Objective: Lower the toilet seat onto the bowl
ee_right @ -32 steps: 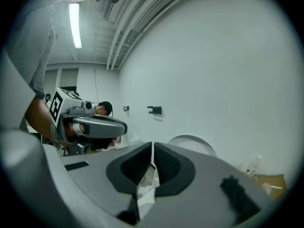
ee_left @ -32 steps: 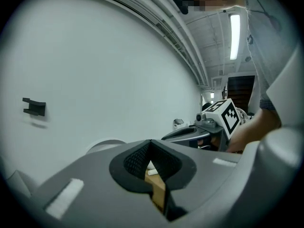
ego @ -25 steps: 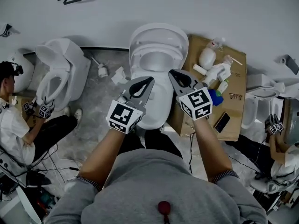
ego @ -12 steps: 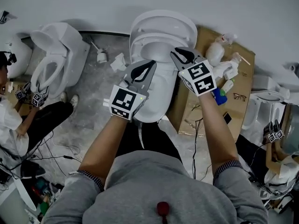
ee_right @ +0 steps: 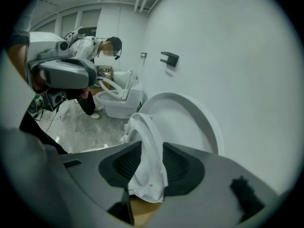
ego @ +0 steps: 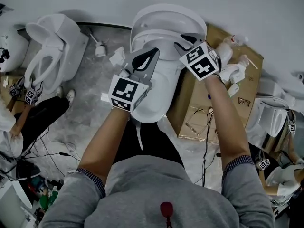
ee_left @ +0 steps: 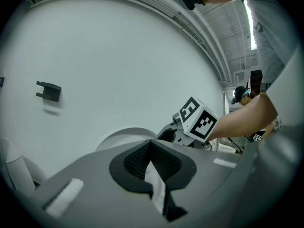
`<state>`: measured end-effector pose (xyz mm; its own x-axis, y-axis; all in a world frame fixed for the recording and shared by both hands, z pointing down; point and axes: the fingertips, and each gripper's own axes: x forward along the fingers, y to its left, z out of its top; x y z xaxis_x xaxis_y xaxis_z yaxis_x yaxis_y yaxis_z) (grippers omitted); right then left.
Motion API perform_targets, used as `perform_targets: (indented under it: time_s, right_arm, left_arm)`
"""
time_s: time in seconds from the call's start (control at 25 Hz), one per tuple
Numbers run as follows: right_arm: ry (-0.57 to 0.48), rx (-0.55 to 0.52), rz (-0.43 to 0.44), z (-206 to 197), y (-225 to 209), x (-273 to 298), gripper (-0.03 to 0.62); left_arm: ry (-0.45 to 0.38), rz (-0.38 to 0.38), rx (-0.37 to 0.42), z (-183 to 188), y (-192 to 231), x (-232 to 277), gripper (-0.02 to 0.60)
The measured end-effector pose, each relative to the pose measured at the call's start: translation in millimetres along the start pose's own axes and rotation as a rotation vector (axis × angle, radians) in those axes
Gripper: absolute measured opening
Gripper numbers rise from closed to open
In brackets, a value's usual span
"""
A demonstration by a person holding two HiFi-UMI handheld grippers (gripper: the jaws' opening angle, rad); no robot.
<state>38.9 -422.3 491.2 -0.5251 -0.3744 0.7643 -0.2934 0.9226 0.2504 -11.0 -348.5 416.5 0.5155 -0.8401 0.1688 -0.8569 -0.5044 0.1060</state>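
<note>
right claw (ee_right: 151, 148) opening with the raised toilet seat (ee_right: 142, 127) rim between its jaws, left claw (ee_left: 151, 144) closed, empty; I'd clamp the rim, then ease it slowly onto the bowl (ego: 159, 96).

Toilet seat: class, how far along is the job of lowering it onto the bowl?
Done: the right gripper is at the raised toilet seat, its rim between the jaws. In hand: those jaws are opening around the rim, not yet clamped. Still to do: grip the seat and swing it from the upright lid down onto the bowl. The left gripper hovers shut, holding nothing.
</note>
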Motion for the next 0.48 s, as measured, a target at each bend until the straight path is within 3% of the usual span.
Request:
perform_targets:
  time_s: [0.24,0.48]
  right_arm:
    - [0.075,-0.087,0.02,-7.0,-12.7,22.6,0.156]
    - [0.104,-0.1,0.044,-12.3,-14.9,36.8,0.155]
  left_arm:
    - [0.013,0.008,-0.017,-10.6,5.5,4.2,0.008]
    - [0.024,0.009,-0.023,-17.8,5.8,2.9,0.008]
